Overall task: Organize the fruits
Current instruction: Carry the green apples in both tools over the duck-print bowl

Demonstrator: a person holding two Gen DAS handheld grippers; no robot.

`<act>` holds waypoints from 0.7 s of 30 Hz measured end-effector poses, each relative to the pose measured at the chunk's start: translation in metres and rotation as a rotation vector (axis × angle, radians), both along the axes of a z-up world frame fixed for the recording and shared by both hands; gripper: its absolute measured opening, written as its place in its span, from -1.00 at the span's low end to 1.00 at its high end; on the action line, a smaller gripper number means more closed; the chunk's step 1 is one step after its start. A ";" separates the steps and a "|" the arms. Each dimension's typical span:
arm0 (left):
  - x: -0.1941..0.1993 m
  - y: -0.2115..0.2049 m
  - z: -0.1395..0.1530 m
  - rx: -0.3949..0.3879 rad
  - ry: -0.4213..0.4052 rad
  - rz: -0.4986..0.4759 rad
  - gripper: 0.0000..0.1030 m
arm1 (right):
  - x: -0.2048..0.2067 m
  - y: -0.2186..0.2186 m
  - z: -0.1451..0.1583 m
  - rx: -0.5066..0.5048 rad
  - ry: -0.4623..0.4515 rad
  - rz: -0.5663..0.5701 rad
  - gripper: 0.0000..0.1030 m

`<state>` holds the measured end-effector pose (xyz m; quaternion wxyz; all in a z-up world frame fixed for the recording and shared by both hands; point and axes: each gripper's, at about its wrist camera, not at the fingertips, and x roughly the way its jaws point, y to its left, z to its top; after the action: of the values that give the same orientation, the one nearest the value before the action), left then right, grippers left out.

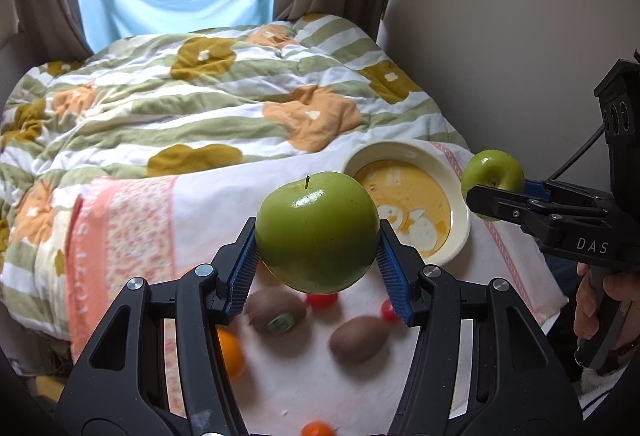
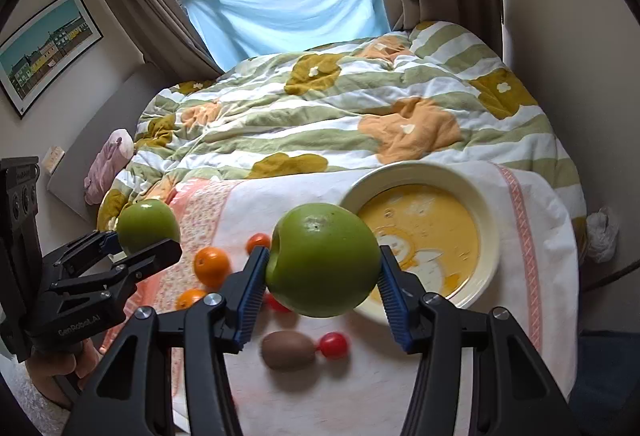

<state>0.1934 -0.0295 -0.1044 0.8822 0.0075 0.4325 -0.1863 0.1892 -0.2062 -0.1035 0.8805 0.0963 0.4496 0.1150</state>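
My left gripper (image 1: 318, 256) is shut on a green apple (image 1: 317, 232), held upright above the white cloth (image 1: 208, 212). It also shows in the right wrist view (image 2: 136, 240) at the left with its apple (image 2: 147, 226). My right gripper (image 2: 323, 276) is shut on a second green apple (image 2: 323, 260), tilted on its side, just left of the cream bowl (image 2: 490, 232). The right gripper also shows in the left wrist view (image 1: 486, 196) beside the bowl (image 1: 460, 204). Below lie two kiwis (image 1: 276, 310) (image 1: 359, 338), oranges (image 2: 211, 266) and small red tomatoes (image 2: 334, 345).
The cloth lies on a bed with a flowered, striped quilt (image 1: 200, 108). A wall (image 1: 520, 36) runs along the right. Curtains and a blue sheet (image 2: 288, 4) hang at the window behind. A pink bundle (image 2: 108, 164) sits left of the bed.
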 end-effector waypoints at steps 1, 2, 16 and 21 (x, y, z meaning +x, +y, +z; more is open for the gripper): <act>0.006 -0.009 -0.003 -0.005 0.006 -0.002 0.16 | 0.005 -0.008 -0.002 -0.002 0.004 0.003 -0.04; 0.012 -0.018 -0.007 -0.009 0.013 -0.003 0.16 | 0.010 -0.016 -0.004 -0.003 0.008 0.007 -0.04; 0.090 -0.124 -0.083 0.048 0.110 -0.075 0.16 | 0.064 -0.093 -0.049 0.011 0.078 0.012 -0.04; 0.106 -0.143 -0.106 0.105 0.135 -0.103 0.16 | 0.074 -0.107 -0.061 0.025 0.099 -0.002 -0.04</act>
<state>0.2998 -0.1727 -0.2105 0.8387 0.0636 0.4991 -0.2086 0.2629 -0.3132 -0.1643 0.8559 0.1135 0.4912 0.1151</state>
